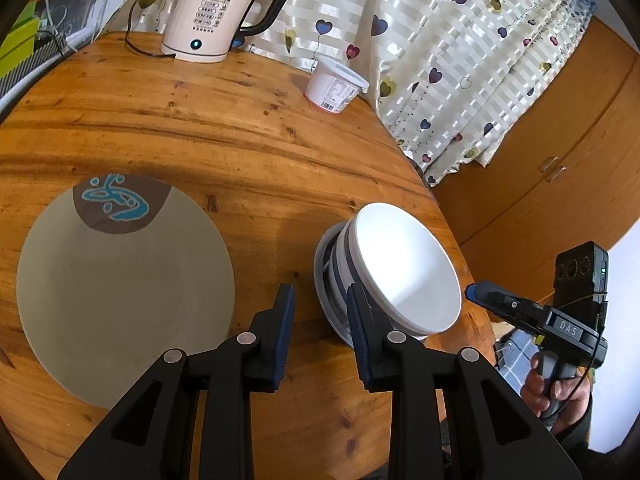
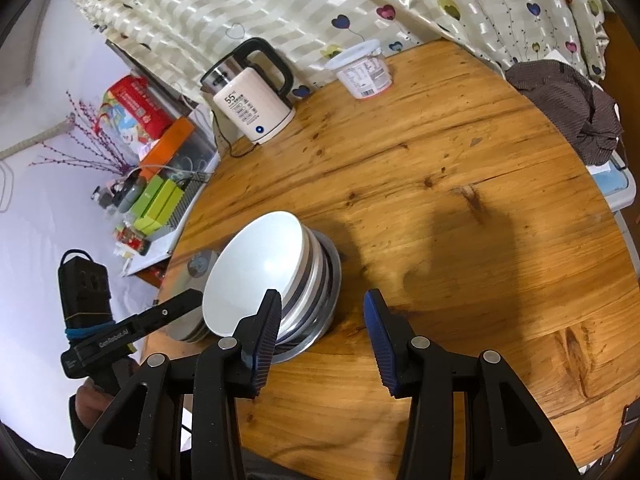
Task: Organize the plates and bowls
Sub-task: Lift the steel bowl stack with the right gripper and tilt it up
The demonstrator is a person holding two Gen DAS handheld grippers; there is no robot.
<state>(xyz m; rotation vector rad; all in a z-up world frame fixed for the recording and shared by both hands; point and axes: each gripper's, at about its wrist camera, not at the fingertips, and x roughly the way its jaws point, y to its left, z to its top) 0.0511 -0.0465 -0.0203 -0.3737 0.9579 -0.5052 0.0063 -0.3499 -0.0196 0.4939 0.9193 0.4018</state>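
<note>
A stack of white bowls [image 1: 404, 268] sits on a metal plate [image 1: 326, 300] near the round wooden table's [image 1: 224, 132] right edge. It also shows in the right wrist view [image 2: 260, 268]. A beige plate with a brown and blue mark [image 1: 120, 280] lies flat to the left. My left gripper [image 1: 320, 300] is open and empty above the table, between the plate and the bowls. My right gripper [image 2: 322, 310] is open and empty just right of the bowl stack; its left finger [image 2: 266, 328] is close to the stack's side. The right gripper also shows in the left wrist view [image 1: 480, 294].
A white electric kettle [image 1: 208, 20] and a white plastic tub [image 1: 334, 86] stand at the table's far edge by a heart-print curtain [image 1: 460, 60]. A brown cloth [image 2: 572, 108] lies off the far right edge. Boxes and clutter [image 2: 156, 196] sit on a shelf to the left.
</note>
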